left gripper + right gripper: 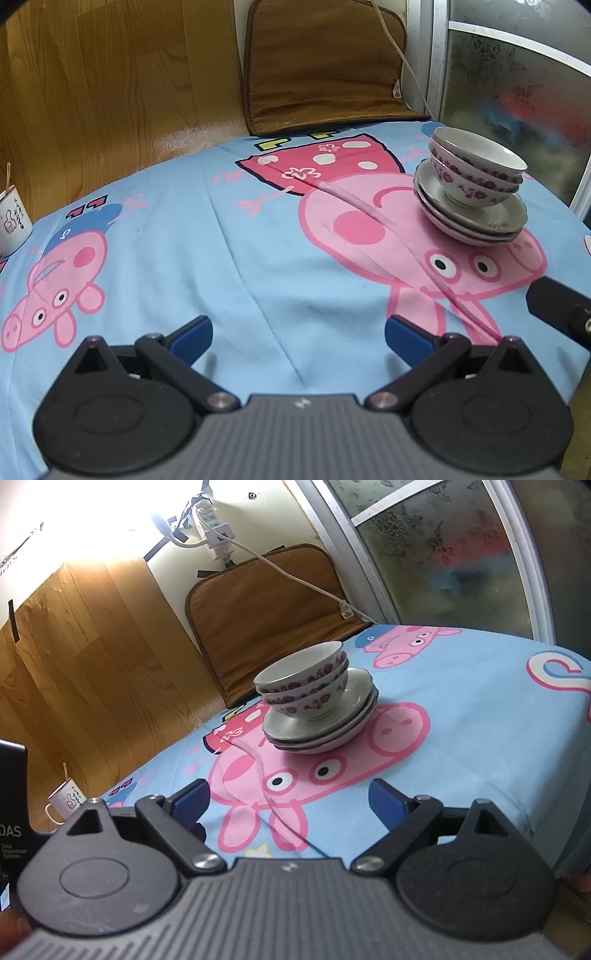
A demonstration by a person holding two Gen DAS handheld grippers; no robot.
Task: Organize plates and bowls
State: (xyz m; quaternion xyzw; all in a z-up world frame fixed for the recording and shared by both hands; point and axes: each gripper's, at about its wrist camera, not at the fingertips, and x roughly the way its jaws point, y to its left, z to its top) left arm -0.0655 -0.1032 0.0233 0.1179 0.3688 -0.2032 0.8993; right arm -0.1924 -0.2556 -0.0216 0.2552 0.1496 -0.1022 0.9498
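Three white bowls with purple flowers (pixel 476 166) sit nested on a stack of three white plates (pixel 472 218) on the blue cartoon-pig tablecloth (pixel 184 258). The same bowls (pixel 306 679) and plates (pixel 325 723) show straight ahead in the right wrist view. My left gripper (pixel 299 332) is open and empty, low over the cloth, with the stack far ahead to its right. My right gripper (pixel 290 799) is open and empty, a short way back from the stack. The right gripper's body shows at the left view's right edge (pixel 557 310).
A white mug with a stick in it (pixel 13 221) stands at the table's far left edge, also in the right view (pixel 66 801). A brown cushion (pixel 321 62) leans on the wall behind the table. A frosted glass door (pixel 517 92) is at the right. Wood panelling (pixel 110 74) lines the left.
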